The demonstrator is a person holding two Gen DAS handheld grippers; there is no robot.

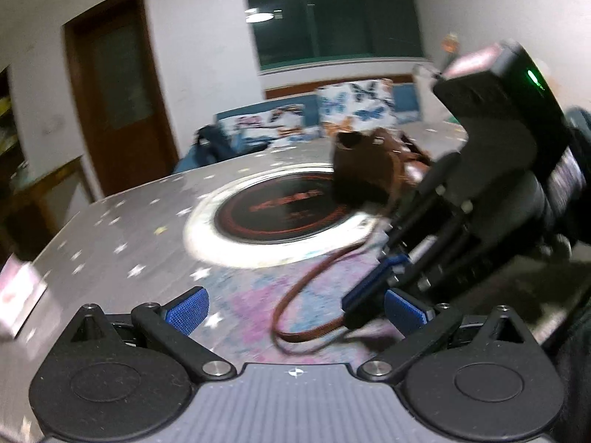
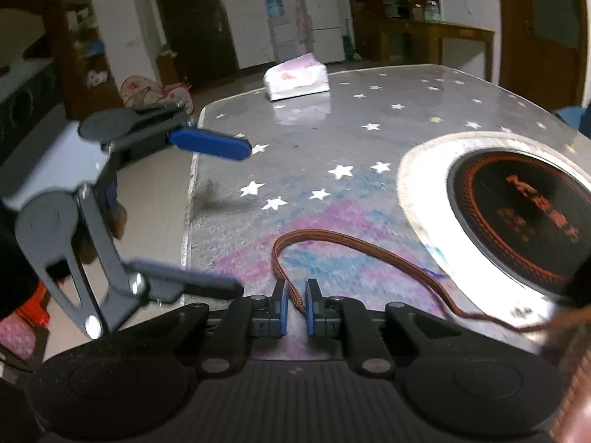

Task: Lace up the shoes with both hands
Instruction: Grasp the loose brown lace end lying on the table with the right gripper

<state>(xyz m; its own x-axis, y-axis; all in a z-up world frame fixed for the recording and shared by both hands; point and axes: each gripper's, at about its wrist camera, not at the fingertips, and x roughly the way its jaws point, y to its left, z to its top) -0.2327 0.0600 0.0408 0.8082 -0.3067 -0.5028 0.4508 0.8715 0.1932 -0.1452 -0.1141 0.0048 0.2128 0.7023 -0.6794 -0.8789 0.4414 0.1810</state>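
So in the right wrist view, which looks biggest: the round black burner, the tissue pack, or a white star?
1. Burner, biggest.
2. Tissue pack, though it lies farther off, so it may be larger than it looks.
3. Star, smallest.

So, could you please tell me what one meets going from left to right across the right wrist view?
Left claw → tissue pack → brown shoelace → round hob.
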